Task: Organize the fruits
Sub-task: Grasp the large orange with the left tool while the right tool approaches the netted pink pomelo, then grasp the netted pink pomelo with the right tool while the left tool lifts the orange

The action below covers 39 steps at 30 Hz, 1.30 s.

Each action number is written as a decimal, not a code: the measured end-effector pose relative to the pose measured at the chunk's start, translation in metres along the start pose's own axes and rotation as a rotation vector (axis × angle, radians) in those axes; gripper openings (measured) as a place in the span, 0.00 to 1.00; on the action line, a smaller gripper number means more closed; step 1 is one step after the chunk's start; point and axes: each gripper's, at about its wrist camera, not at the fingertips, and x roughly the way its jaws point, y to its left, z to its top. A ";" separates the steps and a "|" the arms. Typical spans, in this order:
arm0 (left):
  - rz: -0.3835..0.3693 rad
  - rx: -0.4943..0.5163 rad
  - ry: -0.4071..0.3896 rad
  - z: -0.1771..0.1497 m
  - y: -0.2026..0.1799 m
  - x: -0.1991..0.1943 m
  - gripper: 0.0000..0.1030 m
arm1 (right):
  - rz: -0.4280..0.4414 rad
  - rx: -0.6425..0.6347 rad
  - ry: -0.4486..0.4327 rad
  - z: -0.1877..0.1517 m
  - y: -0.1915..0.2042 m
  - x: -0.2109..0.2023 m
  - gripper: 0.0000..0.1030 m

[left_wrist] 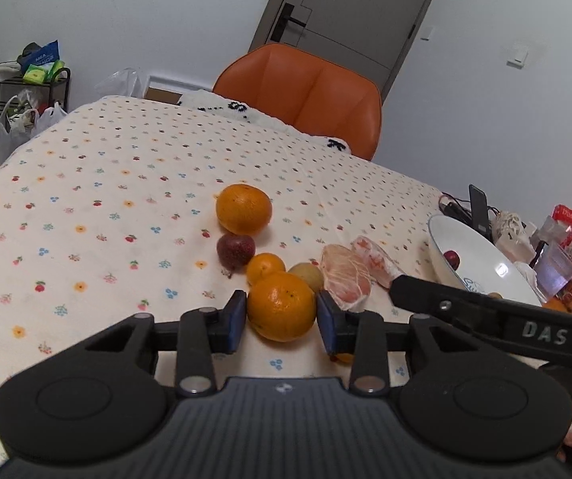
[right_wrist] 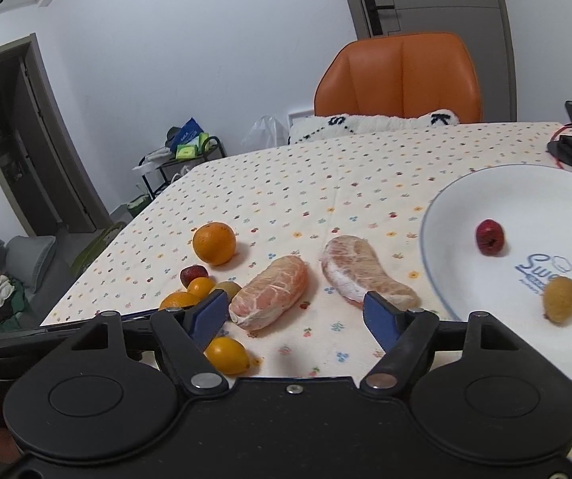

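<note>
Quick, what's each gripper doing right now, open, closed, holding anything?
Left gripper: closed around an orange, pads at its sides.
Right gripper: open, holding nothing, above the tablecloth near the peeled pomelo segments.

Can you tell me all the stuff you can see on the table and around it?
oranges: 2 big, orange; one far on the cloth, one between the left tool's pads
small citrus: 2, orange; one by the oranges, one near the right tool
dark red fruit: 1, beside the far orange
green fruit: 1, behind the near orange
pomelo pieces: 2, pink, mid-cloth
plate: 1, white, right side
plate fruits: red, yellow
tablecloth: cream, dotted
chair: orange, behind the table
left tool: around the orange
right tool: open, empty
</note>
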 end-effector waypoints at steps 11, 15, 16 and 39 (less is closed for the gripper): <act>0.015 -0.026 -0.032 0.007 0.020 -0.011 0.35 | 0.001 -0.025 0.049 0.004 0.016 0.029 0.67; 0.022 -0.038 -0.039 0.010 0.028 -0.013 0.35 | -0.027 -0.044 0.080 0.001 0.018 0.035 0.61; 0.022 -0.039 -0.040 0.011 0.029 -0.014 0.35 | -0.029 -0.051 0.077 0.001 0.018 0.034 0.60; 0.018 -0.090 -0.043 0.007 0.048 -0.011 0.35 | -0.108 -0.182 0.073 0.002 0.031 0.047 0.45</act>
